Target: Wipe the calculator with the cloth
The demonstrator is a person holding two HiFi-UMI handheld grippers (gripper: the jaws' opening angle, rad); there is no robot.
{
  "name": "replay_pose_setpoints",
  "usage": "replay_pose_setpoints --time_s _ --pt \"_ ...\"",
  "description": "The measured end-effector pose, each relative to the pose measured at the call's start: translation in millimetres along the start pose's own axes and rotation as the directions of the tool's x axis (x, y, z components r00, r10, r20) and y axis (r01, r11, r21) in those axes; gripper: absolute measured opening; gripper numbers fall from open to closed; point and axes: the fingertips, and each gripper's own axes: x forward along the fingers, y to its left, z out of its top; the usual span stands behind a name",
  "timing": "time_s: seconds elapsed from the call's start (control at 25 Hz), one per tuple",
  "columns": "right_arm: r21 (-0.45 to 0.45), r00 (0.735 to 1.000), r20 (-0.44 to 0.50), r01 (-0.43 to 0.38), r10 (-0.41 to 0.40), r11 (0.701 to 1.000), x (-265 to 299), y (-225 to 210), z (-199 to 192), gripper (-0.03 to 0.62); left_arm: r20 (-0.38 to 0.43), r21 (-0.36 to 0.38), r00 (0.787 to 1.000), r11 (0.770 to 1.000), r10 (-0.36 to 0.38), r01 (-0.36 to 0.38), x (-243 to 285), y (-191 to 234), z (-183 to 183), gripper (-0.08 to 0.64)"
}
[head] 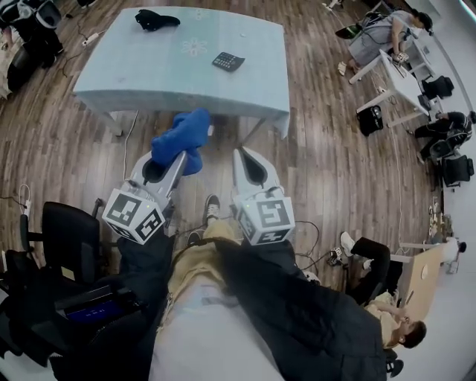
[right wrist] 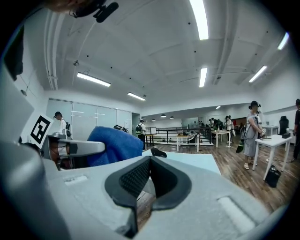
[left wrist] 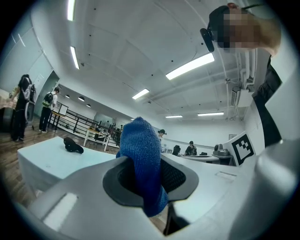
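A dark calculator [head: 227, 62] lies on the pale blue table [head: 149, 71], toward its right side. My left gripper [head: 178, 158] is shut on a blue cloth [head: 182, 139], held in the air short of the table's near edge. In the left gripper view the blue cloth [left wrist: 143, 164] sticks up from between the closed jaws. My right gripper [head: 242, 155] is beside it, shut and holding nothing. The right gripper view shows the blue cloth [right wrist: 115, 145] to the left of my right gripper [right wrist: 149, 161]. The calculator is hidden in both gripper views.
A black object [head: 155, 20] lies at the table's far left. Black chairs [head: 71, 242] stand at my left. White desks [head: 401, 78] and people sit on the right. A person [head: 379, 298] sits low at the right. Wood floor surrounds the table.
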Motion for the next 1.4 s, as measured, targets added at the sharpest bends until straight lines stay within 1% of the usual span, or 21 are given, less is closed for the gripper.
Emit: replay_pose_setpoints --time_s 0.16,0.28,0.44,0.56,0.8,0.92,1.0,1.2,1.4 --pt "-0.015 0.999 0.033 -0.029 0.029 0.999 32.6 -16.5 14.0 0.0 0.025 0.022 0.999 0.999 0.029 -0.03 27.9 24.5 17.5 0.075" --pt "-0.011 0.998 0.042 -0.049 0.049 0.999 57.5 -42.8 13.7 0.0 0.038 0.032 0.999 0.999 0.039 -0.04 61.4 41.2 22.8 0.075" --pt "0.006 0.998 0.054 -0.037 0.036 0.999 77.2 -86.0 21.0 0.0 0.032 0.043 0.999 0.998 0.041 -0.042 104.8 44.8 32.4 0.075" --pt "0.026 0.998 0.041 -0.038 0.037 0.999 85.4 -102.8 26.9 0.0 0.03 0.05 0.998 0.997 0.059 -0.061 121.2 49.6 37.3 0.075" --pt "0.067 0.997 0.03 -0.073 0.071 0.995 110.4 -135.9 16.2 0.0 0.0 0.056 0.994 0.993 0.108 -0.108 158.7 64.9 35.7 0.075" --pt "0.082 0.996 0.022 -0.083 0.082 0.993 120.2 -153.5 13.6 0.0 -0.002 0.06 0.993 0.991 0.122 -0.121 177.5 70.2 34.3 0.075" --pt "0.09 0.995 0.022 -0.096 0.094 0.991 125.3 -159.6 14.5 0.0 -0.007 0.061 0.991 0.989 0.134 -0.134 187.5 72.7 34.6 0.075" --pt "0.109 0.989 0.006 -0.148 0.148 0.983 134.5 -157.2 8.2 0.0 -0.018 0.057 0.986 0.985 0.165 -0.163 204.5 83.7 33.4 0.075" --pt "0.135 0.988 -0.031 -0.144 0.149 0.98 143.8 -168.3 -8.6 0.0 -0.032 0.048 0.982 0.981 0.189 -0.187 214.2 95.8 26.4 0.075"
